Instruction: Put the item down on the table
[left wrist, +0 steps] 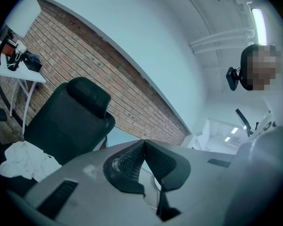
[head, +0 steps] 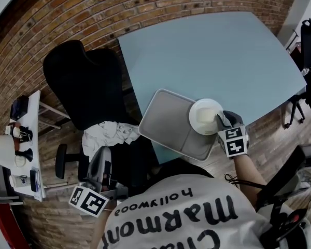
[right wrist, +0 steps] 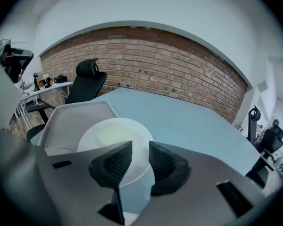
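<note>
1. The right hand-held gripper was found nearly closed on the rim of the plate, which was judged held over a corner of the tray.
2. The left hand-held gripper was found closed and empty.
3. Level carriage clear of the tray's raised rim and flat lowering onto the bench were advised.
4. The plate was noted as round, white and smooth, and the bench as flat and pale blue.

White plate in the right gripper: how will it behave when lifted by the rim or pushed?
The white plate looks stiff: pinched only at its rim by the right gripper, it shows no sag. Held at one edge, it probably tends to tilt down. Its smooth, round form would likely slide easily on the table; it may be fragile if ceramic.
</note>
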Available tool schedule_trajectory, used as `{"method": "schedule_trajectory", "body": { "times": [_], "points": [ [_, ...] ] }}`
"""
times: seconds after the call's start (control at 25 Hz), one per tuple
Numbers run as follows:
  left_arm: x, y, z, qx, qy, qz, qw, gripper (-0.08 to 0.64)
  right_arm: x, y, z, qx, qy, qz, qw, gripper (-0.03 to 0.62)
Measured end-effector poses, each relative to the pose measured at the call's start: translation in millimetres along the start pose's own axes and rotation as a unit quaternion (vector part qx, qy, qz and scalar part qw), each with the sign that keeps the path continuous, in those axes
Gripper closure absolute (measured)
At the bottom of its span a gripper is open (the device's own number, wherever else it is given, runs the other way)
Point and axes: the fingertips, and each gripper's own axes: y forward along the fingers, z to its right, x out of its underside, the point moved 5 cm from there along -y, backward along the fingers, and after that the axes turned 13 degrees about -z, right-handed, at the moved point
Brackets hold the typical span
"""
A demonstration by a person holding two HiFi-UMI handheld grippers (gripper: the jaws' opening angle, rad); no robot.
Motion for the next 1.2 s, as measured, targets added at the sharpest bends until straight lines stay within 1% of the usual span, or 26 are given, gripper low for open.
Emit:
{"method": "schedule_trajectory", "body": {
  "times": [0.16,0.24,0.32,0.44,0.52,0.6,0.64,0.68,0.76,0.8,0.84,0.88,1.0,1.04,1.16,1.2],
  "points": [
    [3.2,2.6,-9.2,0.014,-0.021,-0.009,0.9996,0.552,-22.9,-24.8,-18.3,-0.040,0.000,0.069,0.997,0.479],
    [6.8,-1.1,-13.7,0.020,-0.015,-0.021,0.9995,0.554,-31.3,-43.1,-32.9,-0.051,-0.004,0.103,0.993,0.483],
    [8.9,-3.1,-16.7,0.028,-0.008,-0.034,0.9990,0.552,-35.7,-58.4,-42.6,-0.054,0.001,0.125,0.991,0.545],
    [8.7,-6.4,-21.4,0.042,-0.010,-0.047,0.9980,0.552,-35.8,-77.3,-55.7,-0.066,0.025,0.138,0.988,0.566],
    [8.5,-10.8,-25.0,0.052,-0.007,-0.057,0.9970,0.552,-34.8,-91.0,-66.9,-0.087,0.057,0.160,0.982,0.566],
    [8.2,-16.1,-28.2,0.065,0.000,-0.070,0.9954,0.552,-32.1,-104.9,-79.4,-0.124,0.096,0.195,0.968,0.566],
    [7.4,-19.1,-29.7,0.071,0.006,-0.077,0.9945,0.552,-29.8,-111.4,-86.0,-0.149,0.121,0.210,0.959,0.566],
    [6.3,-22.5,-31.2,0.077,0.013,-0.083,0.9934,0.554,-27.3,-118.2,-92.5,-0.179,0.149,0.224,0.946,0.566],
    [5.0,-30.0,-33.9,0.090,0.031,-0.096,0.9908,0.554,-22.8,-133.6,-105.9,-0.234,0.205,0.253,0.916,0.566],
    [5.6,-34.0,-35.0,0.097,0.041,-0.103,0.9890,0.552,-20.5,-141.4,-113.1,-0.250,0.226,0.265,0.903,0.566],
    [7.0,-37.8,-36.1,0.105,0.049,-0.111,0.9870,0.554,-17.7,-148.3,-121.1,-0.257,0.239,0.272,0.896,0.566],
    [9.1,-41.4,-37.3,0.113,0.055,-0.118,0.9850,0.552,-14.7,-154.5,-130.4,-0.255,0.241,0.273,0.896,0.566],
    [17.2,-48.7,-38.8,0.142,0.047,-0.129,0.9802,0.554,-5.1,-172.3,-163.0,-0.238,0.208,0.264,0.911,0.566],
    [20.6,-49.7,-37.5,0.154,0.043,-0.131,0.9784,0.554,-2.2,-178.8,-173.0,-0.237,0.201,0.262,0.914,0.566],
    [33.1,-50.7,-27.3,0.191,0.042,-0.142,0.9704,0.552,8.3,-197.4,-195.7,-0.243,0.207,0.258,0.912,0.566],
    [36.7,-51.4,-22.5,0.202,0.046,-0.146,0.9674,0.552,12.7,-202.0,-201.4,-0.244,0.209,0.251,0.913,0.566]
  ]
}}
